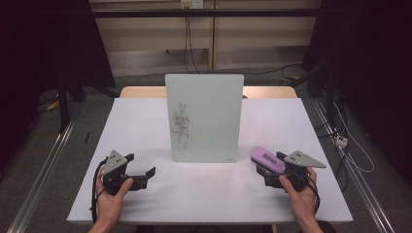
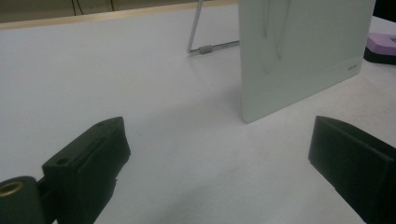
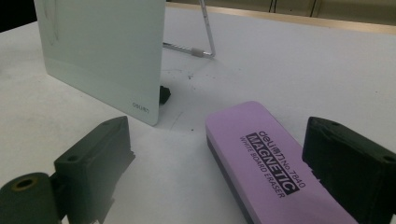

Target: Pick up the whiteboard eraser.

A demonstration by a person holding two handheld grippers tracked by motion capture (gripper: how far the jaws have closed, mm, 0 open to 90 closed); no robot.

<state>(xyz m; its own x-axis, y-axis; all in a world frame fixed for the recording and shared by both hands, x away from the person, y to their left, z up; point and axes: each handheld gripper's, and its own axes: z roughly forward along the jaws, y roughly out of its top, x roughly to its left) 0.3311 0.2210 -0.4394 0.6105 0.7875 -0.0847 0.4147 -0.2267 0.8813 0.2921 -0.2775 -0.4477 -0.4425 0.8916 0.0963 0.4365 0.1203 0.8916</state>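
eraser (image 3: pixel 266 163): purple foam-topped block with rounded corners and a darker grey underlayer, printed "magnetic white board eraser" on a black band; lying flat on the desk, just right of the board's lower right corner, between the right fingers but not pressed by them
right gripper (image 1: pixel 272 167): matte black blocky plastic, grey three-cornered plate on top, held in the right hand (image 1: pixel 300 191); fingers (image 3: pixel 95 161) spread wide either side of the eraser, near pad well apart from it, far pad close by its long edge
left gripper (image 1: pixel 145 175): same black build with a grey plate, held in the left hand (image 1: pixel 112 196), low over the bare desk near the left front; fingers (image 2: pixel 88 165) spread wide, nothing between them
board (image 1: pixel 204 118): smooth pale glassy panel, rounded corners, upright and leaning slightly back on a thin bent wire stand (image 3: pixel 205 35); faint dark scribbles near the middle of its face, small maker's mark at the lower right corner
desk (image 1: pixel 145 121): flat matte white top, light wooden strip along the far edge, a few small dark specks near the board's foot
small black piece (image 3: pixel 164 94): dark rounded bit behind the board's lower corner, touching the desk; kind cannot be told
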